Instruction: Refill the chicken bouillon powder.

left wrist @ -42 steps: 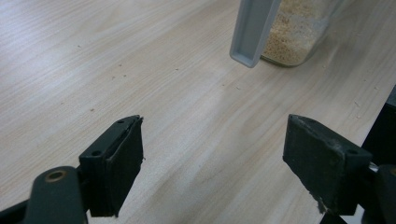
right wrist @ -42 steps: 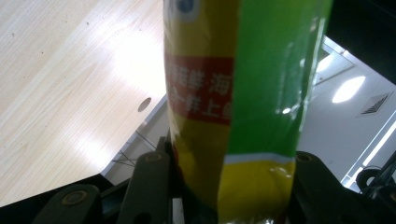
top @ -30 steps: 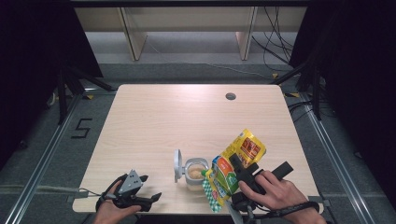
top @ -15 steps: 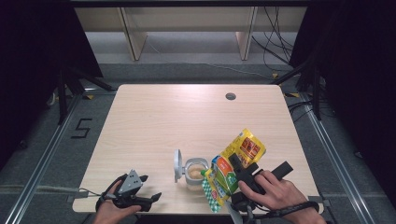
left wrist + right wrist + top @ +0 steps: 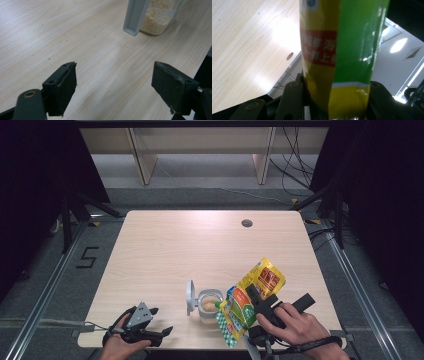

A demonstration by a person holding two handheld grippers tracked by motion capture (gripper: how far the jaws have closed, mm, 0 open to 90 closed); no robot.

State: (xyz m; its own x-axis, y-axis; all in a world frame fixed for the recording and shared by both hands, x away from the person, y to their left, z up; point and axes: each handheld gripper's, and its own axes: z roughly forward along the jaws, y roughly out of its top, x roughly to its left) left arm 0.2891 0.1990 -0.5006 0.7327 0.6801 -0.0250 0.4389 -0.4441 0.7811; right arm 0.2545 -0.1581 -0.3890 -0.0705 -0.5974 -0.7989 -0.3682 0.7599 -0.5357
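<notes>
— Right gripper view: what is held by the right gripper?
— A yellow-and-green snack bag is clamped between its jaws, the pads pressed against both sides. From the high view, the bag is seen tilted over the open clear jar near the wooden table's front edge.
— And the left gripper?
— Its jaws are spread wide with nothing between them. The jar of pale grains and its raised grey lid are seen beyond it, apart.

floor: "5" | pouch: Chinese lettering on red band
</notes>
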